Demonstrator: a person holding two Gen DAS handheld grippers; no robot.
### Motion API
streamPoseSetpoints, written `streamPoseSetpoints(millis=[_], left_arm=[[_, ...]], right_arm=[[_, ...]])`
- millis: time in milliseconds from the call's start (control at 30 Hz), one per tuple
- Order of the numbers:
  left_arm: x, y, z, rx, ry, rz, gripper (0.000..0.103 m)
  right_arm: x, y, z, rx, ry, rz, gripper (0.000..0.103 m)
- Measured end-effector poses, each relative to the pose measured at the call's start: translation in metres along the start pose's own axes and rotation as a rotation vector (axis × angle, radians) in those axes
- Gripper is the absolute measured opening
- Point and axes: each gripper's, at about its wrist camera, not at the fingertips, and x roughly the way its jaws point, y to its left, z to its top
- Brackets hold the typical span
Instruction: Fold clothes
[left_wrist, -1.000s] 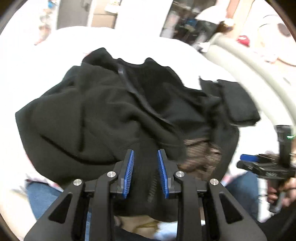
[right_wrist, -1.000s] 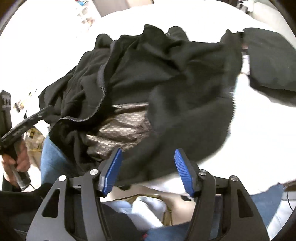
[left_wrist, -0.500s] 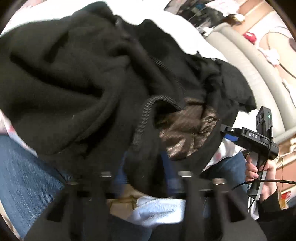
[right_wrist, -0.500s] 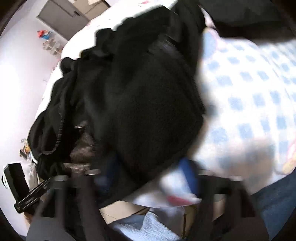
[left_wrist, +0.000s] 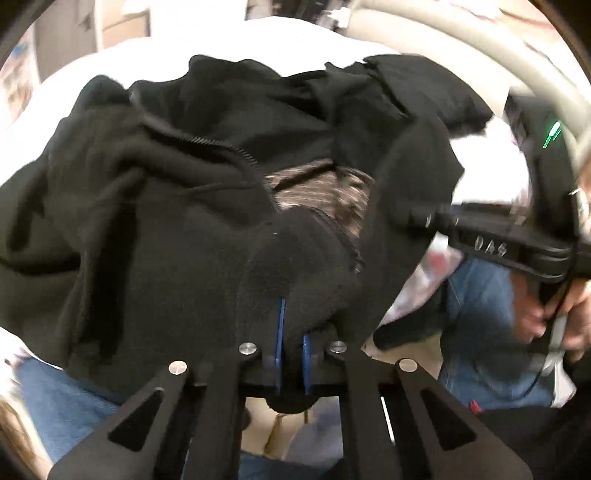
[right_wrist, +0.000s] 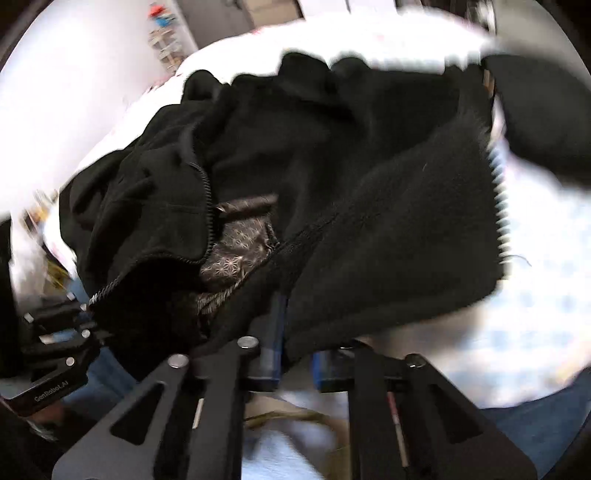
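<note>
Gripping black fleece at both hems

Black zip fleece jacket (left_wrist: 177, 229) lies crumpled on white bed (left_wrist: 280, 40), near edge hanging off toward person's jeans (left_wrist: 480, 314). Front is open; zipper teeth (right_wrist: 207, 206) run down left flap, w/ brown-grey patterned lining (right_wrist: 236, 243) showing between flaps. Left gripper (left_wrist: 291, 347): blue pads nearly together, pinched on fleece hem. Right gripper (right_wrist: 295, 354): jaws narrow, fleece edge draped between them & covering left pad; looks clamped on fabric.

Writing: "DAS" on right tool body in left view (left_wrist: 491, 247); "GenRobot.AI" on left tool in right view (right_wrist: 50, 393).

Second black garment (right_wrist: 543, 122) lies apart at far right of bed. Right view only: blue-check sheet (right_wrist: 546, 266), grey door (right_wrist: 229, 14). Left view only: pale curved bed frame (left_wrist: 461, 48), green LED (left_wrist: 552, 131), hand (left_wrist: 550, 314) on right tool's handle. Both views motion-blurred at edges.
</note>
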Motion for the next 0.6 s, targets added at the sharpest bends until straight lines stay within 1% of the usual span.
streamPoseSetpoints(millis=[33,67,133,233,267,300,333,400,467,533,567,600], left_arm=[[-0.007,-0.006,-0.001,0.027,0.007,-0.014,0.008],[-0.01,-0.013,-0.004,0.06,0.022,-0.013,0.008],[-0.004,-0.014,-0.011,0.09,0.072,0.001,0.008],[0.031,-0.004,-0.019,0.062,0.179,-0.001,0.008],[0.04,0.0,-0.02,0.033,0.203,-0.017,0.009],[0.045,0.004,-0.021,0.004,0.225,-0.051,0.012],[0.048,0.007,-0.021,-0.011,0.234,-0.07,0.017],[0.044,0.008,-0.023,-0.02,0.224,-0.094,0.021],[0.037,0.011,-0.025,-0.033,0.219,-0.18,0.043],[0.024,0.017,-0.023,-0.063,0.191,-0.264,0.046],[0.014,0.02,-0.021,-0.081,0.167,-0.295,0.046],[0.003,0.023,-0.018,-0.095,0.135,-0.33,0.046]], right_arm=[[-0.002,0.0,-0.002,-0.003,0.01,0.006,0.006],[-0.004,0.0,-0.005,-0.005,0.021,0.012,0.006],[-0.007,0.001,-0.01,-0.011,0.042,0.023,0.006],[-0.013,0.001,-0.017,-0.019,0.073,0.041,0.006],[-0.015,0.002,-0.02,-0.021,0.084,0.046,0.006],[-0.017,0.002,-0.022,-0.024,0.094,0.052,0.006],[-0.019,0.002,-0.024,-0.027,0.105,0.058,0.006],[-0.022,0.003,-0.029,-0.032,0.126,0.069,0.007],[-0.026,0.003,-0.034,-0.037,0.147,0.081,0.01],[-0.033,0.002,-0.037,-0.039,0.154,0.092,0.015],[-0.041,-0.001,-0.034,-0.035,0.137,0.098,0.02],[-0.05,-0.004,-0.032,-0.027,0.119,0.114,0.034]])
